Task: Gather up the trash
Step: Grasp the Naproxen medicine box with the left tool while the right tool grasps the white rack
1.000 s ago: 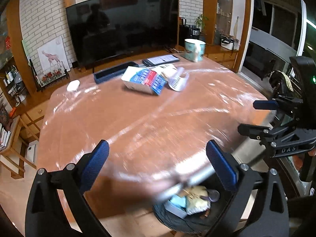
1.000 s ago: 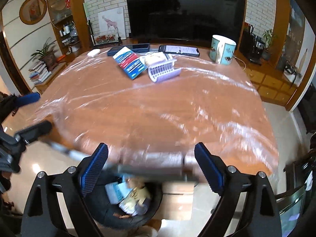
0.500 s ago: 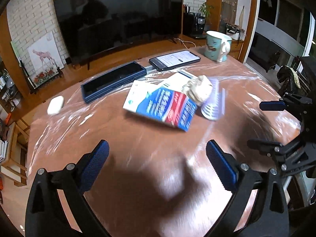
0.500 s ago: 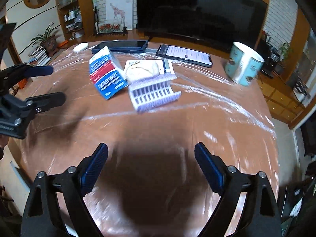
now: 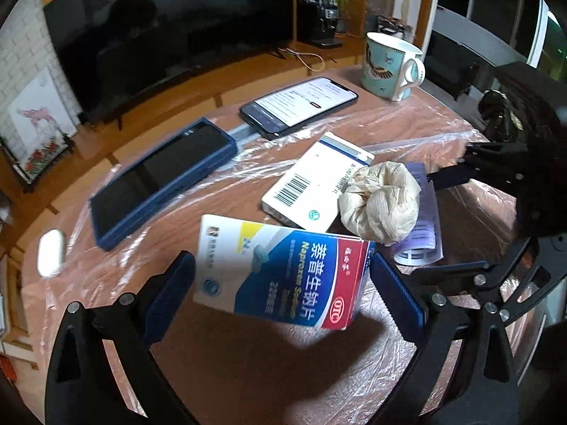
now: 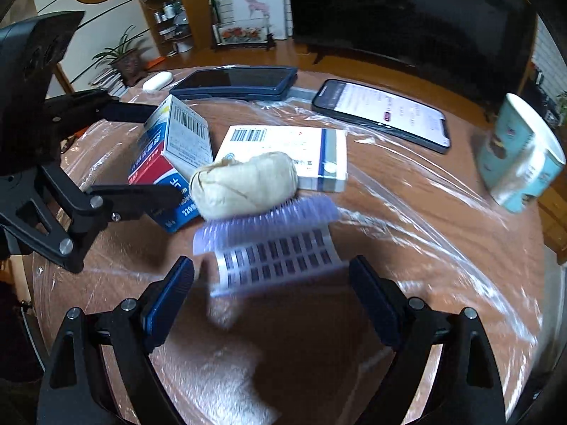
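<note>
A blue, red and white medicine box (image 5: 283, 276) lies tilted on the table, between the wide jaws of my left gripper (image 5: 283, 297), which is open. Behind the box sit a crumpled paper ball (image 5: 379, 205) and a flat white box (image 5: 312, 180). In the right wrist view my right gripper (image 6: 273, 297) is open, with a purple plastic blister tray (image 6: 276, 248) just ahead of its pads. The paper ball (image 6: 244, 184) rests on the tray's far edge. The left gripper (image 6: 166, 152) straddles the medicine box (image 6: 170, 156) from the left.
The wooden table (image 5: 248, 364) is covered in clear film. At the back lie a lit phone (image 5: 301, 102), a dark phone in a blue case (image 5: 159, 180), a small white case (image 5: 51, 253) and a turquoise mug (image 5: 388, 65). A big TV stands behind.
Both grippers have moved forward and down from the table's near edge to the trash pile. The bin seen below them earlier has left view. Jaws stay wide.
</note>
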Tool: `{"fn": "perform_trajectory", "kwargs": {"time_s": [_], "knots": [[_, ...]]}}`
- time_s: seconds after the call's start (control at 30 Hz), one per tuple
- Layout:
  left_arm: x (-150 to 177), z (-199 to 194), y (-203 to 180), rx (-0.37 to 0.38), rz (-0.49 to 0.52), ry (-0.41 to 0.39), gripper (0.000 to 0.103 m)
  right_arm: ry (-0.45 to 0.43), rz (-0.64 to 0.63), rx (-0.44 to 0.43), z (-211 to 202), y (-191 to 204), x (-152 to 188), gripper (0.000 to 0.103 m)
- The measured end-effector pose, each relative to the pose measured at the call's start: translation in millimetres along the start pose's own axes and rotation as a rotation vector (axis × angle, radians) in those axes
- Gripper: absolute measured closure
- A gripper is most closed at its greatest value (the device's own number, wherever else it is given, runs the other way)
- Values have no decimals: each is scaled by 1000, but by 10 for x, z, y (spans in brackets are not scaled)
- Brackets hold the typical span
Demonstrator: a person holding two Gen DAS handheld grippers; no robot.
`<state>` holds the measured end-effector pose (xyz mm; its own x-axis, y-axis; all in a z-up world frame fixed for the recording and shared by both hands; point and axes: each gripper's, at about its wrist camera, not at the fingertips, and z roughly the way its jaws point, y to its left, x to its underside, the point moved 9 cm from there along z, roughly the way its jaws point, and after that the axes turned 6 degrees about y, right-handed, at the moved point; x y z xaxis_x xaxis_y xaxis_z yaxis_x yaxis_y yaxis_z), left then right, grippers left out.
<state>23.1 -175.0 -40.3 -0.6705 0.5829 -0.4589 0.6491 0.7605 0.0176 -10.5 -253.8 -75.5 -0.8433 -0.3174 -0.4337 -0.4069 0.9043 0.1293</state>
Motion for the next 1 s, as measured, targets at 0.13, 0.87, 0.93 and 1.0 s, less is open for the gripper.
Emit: {"fn": "perform_trajectory", "kwargs": {"time_s": [0.13, 0.87, 0.93, 1.0], "knots": [[-30, 103, 13, -4, 3, 14, 4, -11, -20, -7, 26, 30, -62, 15], [283, -253, -79, 41, -216, -53, 20, -86, 56, -62, -512, 225, 320, 33], [323, -311, -103, 48, -237, -62, 20, -88, 61, -68, -553, 262, 346, 33], [370, -351, -127, 43, -257, -67, 20, -92, 63, -59, -584, 291, 376, 33]]}}
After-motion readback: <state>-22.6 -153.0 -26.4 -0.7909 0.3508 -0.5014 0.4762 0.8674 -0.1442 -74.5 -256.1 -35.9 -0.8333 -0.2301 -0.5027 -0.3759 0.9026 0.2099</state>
